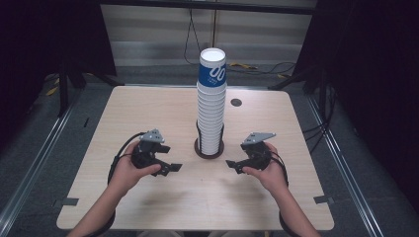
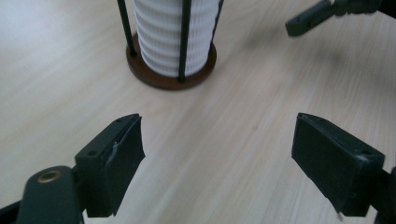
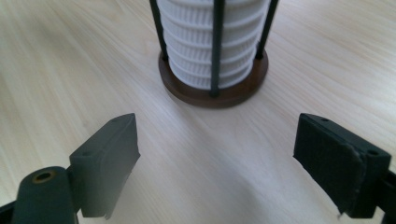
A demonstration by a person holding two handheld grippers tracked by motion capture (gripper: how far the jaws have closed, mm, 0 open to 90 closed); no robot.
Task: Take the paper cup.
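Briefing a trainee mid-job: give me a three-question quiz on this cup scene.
1. True or false: the left gripper holds a cup.
2. What does the cup stack stand in? A) a blue bowl B) a round dark-based holder with black rods C) a cardboard box
3. What colour is the band on the top cup?

Key: 1. False; both it and the right gripper have open, empty jaws. 2. B, the holder. 3. Blue.

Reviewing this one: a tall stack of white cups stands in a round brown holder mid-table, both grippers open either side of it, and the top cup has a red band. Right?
Not quite. The top cup has a blue band, not red, as the high view shows. The rest holds: the stack of white cups stands in the round brown holder, with the left gripper and right gripper open either side.
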